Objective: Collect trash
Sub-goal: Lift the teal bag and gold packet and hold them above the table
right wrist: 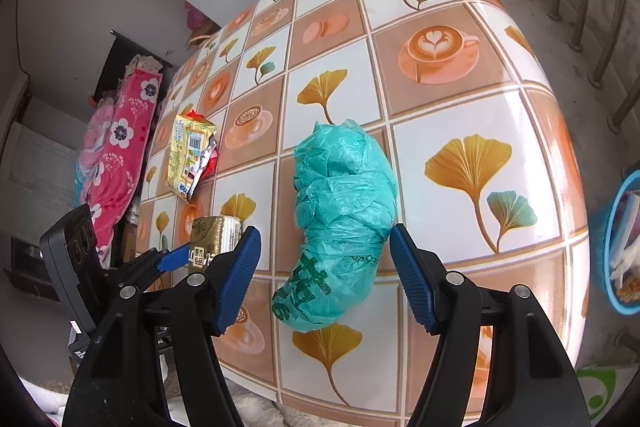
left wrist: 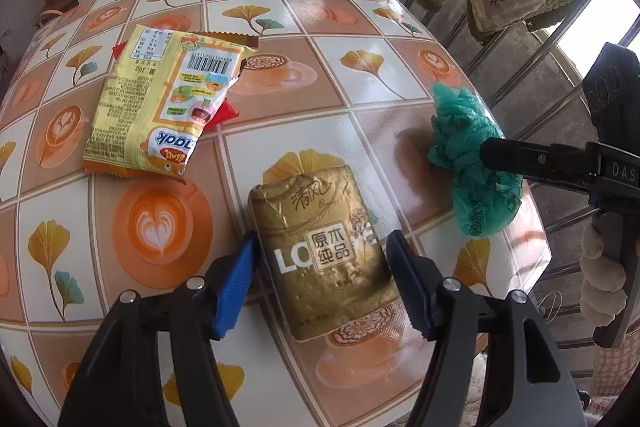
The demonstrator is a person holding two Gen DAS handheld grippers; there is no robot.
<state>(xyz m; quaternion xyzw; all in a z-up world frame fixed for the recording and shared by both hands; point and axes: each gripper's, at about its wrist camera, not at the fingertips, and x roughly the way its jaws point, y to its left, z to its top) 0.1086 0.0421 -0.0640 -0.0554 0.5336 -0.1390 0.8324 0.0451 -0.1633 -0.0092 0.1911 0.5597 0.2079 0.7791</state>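
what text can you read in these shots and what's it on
"清风", "原木纯品", "LO": gold tissue pack
"16g", part-word "nack": yellow snack wrapper; its fine print is too small
"DAS", cut off: right gripper
Green print on teal plastic bag: unreadable

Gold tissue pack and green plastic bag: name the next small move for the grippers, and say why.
Probably close both grippers. The left gripper already straddles the gold tissue pack, its blue pads beside the pack's edges but seemingly not pressing. The right gripper likewise brackets the crumpled green plastic bag with gaps on both sides. Both pieces lie flat on the table.
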